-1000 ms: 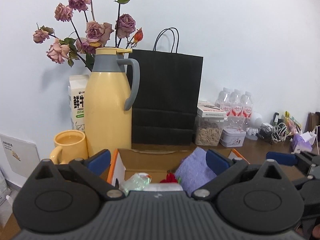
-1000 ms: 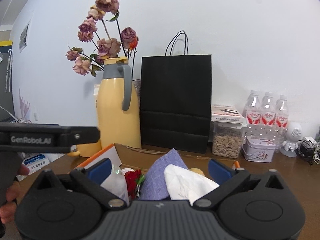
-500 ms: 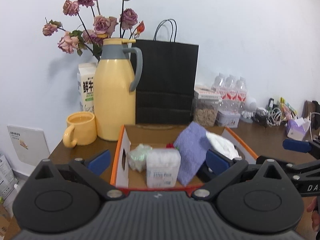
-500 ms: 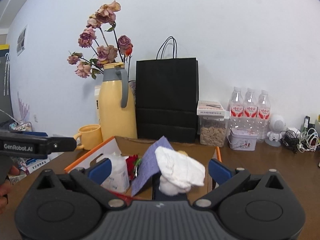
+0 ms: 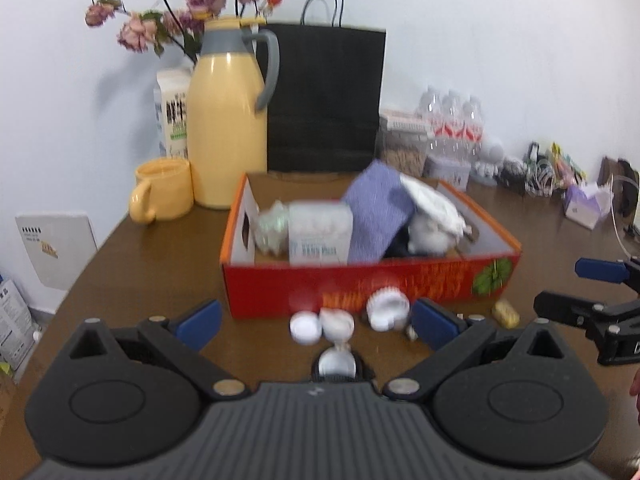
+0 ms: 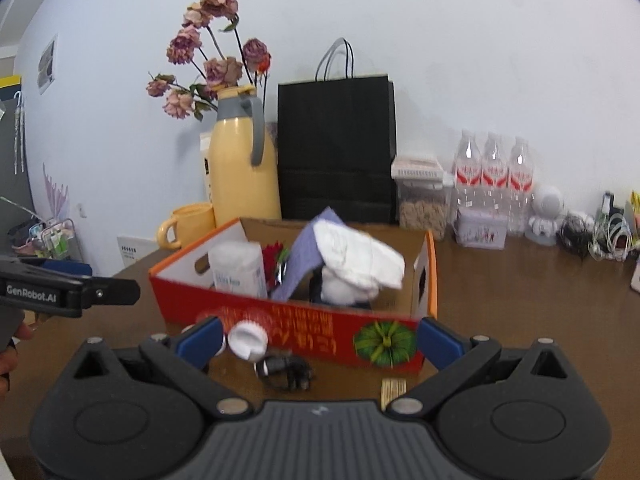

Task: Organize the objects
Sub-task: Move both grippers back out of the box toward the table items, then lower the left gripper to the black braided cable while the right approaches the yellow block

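Box [image 5: 400, 280]: red cardboard, orange rim, open top, on the brown table.
Inside the box: purple cloth [image 5: 378, 216] leaning upright, white cloth [image 6: 356, 258] draped beside it, white pack [image 5: 320, 234] at left.
Before the box: white caps [image 5: 306, 326], small yellow piece [image 5: 505, 313].

White wall [image 6: 480, 40], brown table [image 6: 520, 300]
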The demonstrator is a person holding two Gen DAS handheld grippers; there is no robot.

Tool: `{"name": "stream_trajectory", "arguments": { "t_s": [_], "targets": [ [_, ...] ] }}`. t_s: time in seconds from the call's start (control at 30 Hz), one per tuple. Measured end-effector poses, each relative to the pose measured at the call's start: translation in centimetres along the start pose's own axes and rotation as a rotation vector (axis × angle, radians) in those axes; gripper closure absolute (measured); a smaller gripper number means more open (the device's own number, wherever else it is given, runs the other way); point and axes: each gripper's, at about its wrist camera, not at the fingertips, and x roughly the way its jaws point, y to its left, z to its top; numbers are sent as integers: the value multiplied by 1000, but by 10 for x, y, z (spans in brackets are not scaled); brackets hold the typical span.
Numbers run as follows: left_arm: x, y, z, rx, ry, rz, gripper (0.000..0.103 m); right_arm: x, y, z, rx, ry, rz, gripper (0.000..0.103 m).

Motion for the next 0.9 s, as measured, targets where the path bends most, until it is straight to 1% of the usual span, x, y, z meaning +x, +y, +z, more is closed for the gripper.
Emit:
{"name": "stream_trajectory", "arguments": {
  "t_s": [0.3, 0.43, 0.6, 0.7, 0.9],
  "targets": [
    [18, -1, -30, 0, 141, -17, 0, 5, -20, -33, 37, 72, -19, 0],
    [21, 0, -38, -4, 189, -27, 0, 11, -27, -41, 51, 84, -34, 0],
    [30, -3, -44, 8, 255, -16, 0, 20, -33, -50, 66, 85, -53, 0],
    [34, -6, -47, 5, 278, -42, 0, 21, -32, -53, 59, 77, -58, 0],
    [47, -12, -45, 26, 310, -24, 0, 26, -30, -56, 43, 89, -52, 0]
  ]
}}
